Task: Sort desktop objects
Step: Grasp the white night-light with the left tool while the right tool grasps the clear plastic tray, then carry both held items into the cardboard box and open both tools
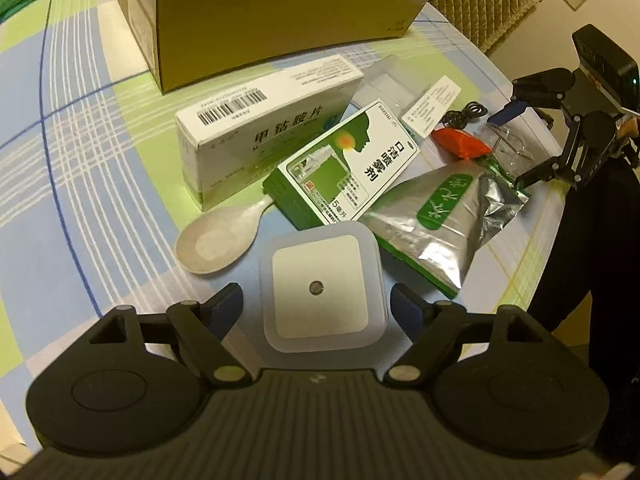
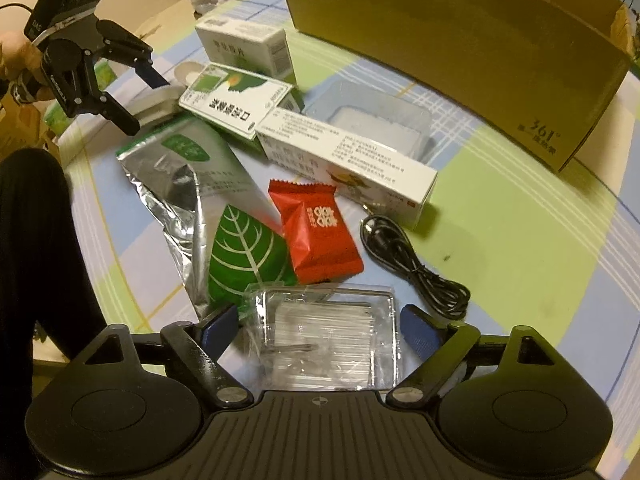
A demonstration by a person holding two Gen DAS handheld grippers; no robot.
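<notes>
In the left wrist view my left gripper (image 1: 320, 308) stands open around a white square night light (image 1: 324, 292) lying on the checked tablecloth; its blue pads flank the light closely. The right wrist view shows this left gripper (image 2: 146, 102) at the far left with the night light (image 2: 158, 100) between its fingers. My right gripper (image 2: 318, 328) is open around a clear plastic box (image 2: 328, 344) of thin sticks. The right gripper (image 1: 514, 146) also appears at the table's right edge in the left wrist view.
A big cardboard box (image 2: 460, 40) stands at the back. Between the grippers lie a white medicine box (image 1: 264, 128), a green spray box (image 1: 348, 160), a foil pouch (image 1: 440, 224), a beige spoon (image 1: 216, 244), a red sachet (image 2: 316, 232), a leaf packet (image 2: 244, 256), a black cable (image 2: 416, 268) and a long white box (image 2: 348, 164).
</notes>
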